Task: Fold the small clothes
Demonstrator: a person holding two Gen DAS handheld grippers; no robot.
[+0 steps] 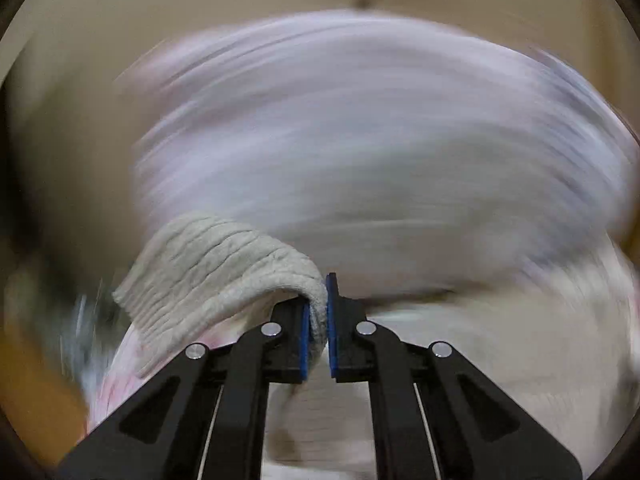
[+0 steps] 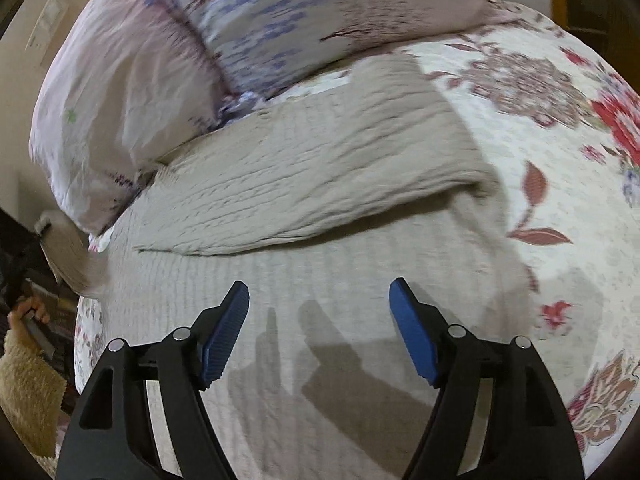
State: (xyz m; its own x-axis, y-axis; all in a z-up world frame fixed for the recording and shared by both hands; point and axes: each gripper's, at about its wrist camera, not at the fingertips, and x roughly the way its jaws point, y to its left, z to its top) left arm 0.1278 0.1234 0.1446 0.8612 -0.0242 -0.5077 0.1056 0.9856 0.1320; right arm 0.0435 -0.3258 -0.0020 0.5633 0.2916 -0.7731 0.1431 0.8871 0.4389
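A beige ribbed knit garment (image 2: 312,184) lies spread on the bed, its upper part folded over the lower part. My right gripper (image 2: 319,320) is open and empty, hovering just above the garment's lower layer. My left gripper (image 1: 319,312) is shut on a corner of the same garment (image 1: 216,268) and holds it lifted; the fabric drapes to the left of the fingers. The left wrist view is heavily motion-blurred. That lifted corner and the hand on the left gripper show at the far left of the right wrist view (image 2: 64,248).
A floral quilt (image 2: 560,184) covers the bed. Two pale patterned pillows (image 2: 132,80) lie at the head, touching the garment's far edge; they appear as a blurred mass in the left wrist view (image 1: 360,140). A wall is behind.
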